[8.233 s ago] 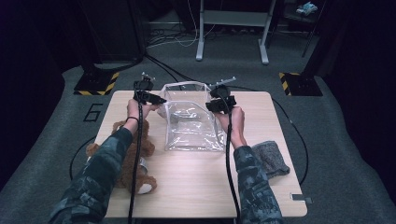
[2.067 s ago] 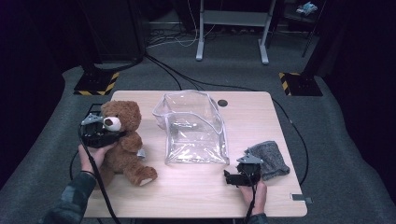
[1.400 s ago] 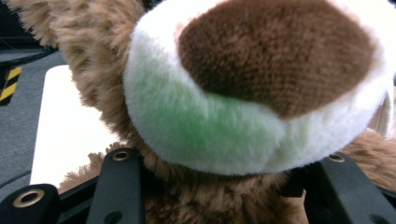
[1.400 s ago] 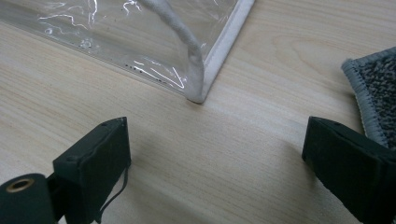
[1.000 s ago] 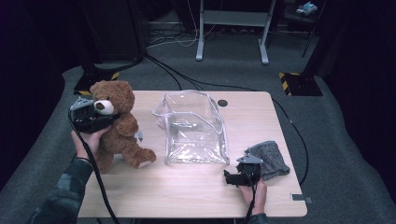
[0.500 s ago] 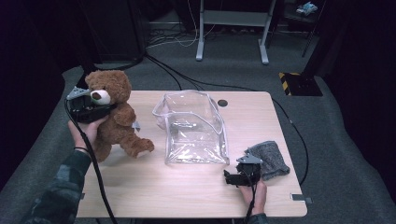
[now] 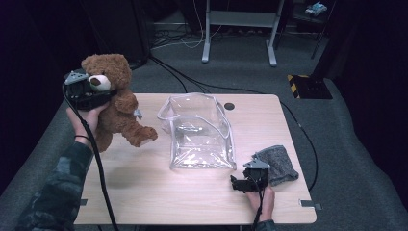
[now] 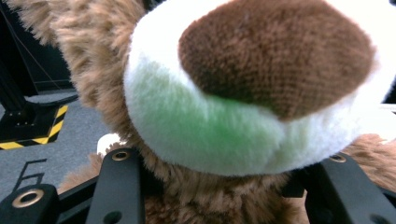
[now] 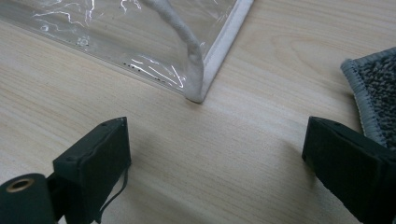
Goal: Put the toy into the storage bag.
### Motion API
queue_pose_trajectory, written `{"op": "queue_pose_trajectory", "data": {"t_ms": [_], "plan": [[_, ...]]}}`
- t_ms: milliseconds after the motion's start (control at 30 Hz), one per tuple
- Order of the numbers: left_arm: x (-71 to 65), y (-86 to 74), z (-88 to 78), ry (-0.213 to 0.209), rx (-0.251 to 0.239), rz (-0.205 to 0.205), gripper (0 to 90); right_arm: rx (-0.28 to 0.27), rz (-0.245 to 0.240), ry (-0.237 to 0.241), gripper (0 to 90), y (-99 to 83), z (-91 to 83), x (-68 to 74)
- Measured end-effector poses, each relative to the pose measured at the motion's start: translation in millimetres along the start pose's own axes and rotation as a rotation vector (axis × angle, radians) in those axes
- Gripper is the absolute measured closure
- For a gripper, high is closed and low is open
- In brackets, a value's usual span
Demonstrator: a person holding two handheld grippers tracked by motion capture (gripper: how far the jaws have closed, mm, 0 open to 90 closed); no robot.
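A brown teddy bear (image 7: 115, 103) hangs in the air over the table's left edge, its feet off the wood. My left gripper (image 7: 89, 96) is shut on the bear just under its white muzzle (image 8: 243, 107), with fur pressed between both black jaws. A clear plastic bag (image 7: 199, 132) stands open in the middle of the table. My right gripper (image 7: 248, 183) rests low near the front right, open, with bare wood between its jaws. It points at the bag's near corner (image 9: 196, 95).
A grey folded cloth (image 7: 279, 163) lies right of my right gripper, its edge (image 9: 369, 88) beside the right jaw. A round cable hole (image 7: 229, 106) sits at the table's back. Cables and a metal stand base lie on the floor behind.
My left gripper has lifted the teddy bear up and back toward the far left, off the table. The right gripper and the bag have stayed still.
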State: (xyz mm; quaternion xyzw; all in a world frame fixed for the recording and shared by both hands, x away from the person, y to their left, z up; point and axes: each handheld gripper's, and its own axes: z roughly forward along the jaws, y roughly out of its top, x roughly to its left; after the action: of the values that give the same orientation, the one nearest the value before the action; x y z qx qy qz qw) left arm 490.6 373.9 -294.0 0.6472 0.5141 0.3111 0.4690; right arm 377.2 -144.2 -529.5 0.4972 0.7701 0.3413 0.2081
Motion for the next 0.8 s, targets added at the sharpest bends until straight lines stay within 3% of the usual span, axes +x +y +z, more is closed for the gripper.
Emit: {"op": "queue_pose_trajectory", "data": {"t_ms": [500,800], "plan": [[-2.5,38.2,6.3,0.043,-0.028,0.027,48.0,-0.002,0.002,-0.001,7.2,0.0,0.2,-0.1],[-13.7,57.9,12.7,0.052,-0.054,0.038,48.0,-0.004,0.003,-0.001,7.2,0.0,0.3,-0.1]]}}
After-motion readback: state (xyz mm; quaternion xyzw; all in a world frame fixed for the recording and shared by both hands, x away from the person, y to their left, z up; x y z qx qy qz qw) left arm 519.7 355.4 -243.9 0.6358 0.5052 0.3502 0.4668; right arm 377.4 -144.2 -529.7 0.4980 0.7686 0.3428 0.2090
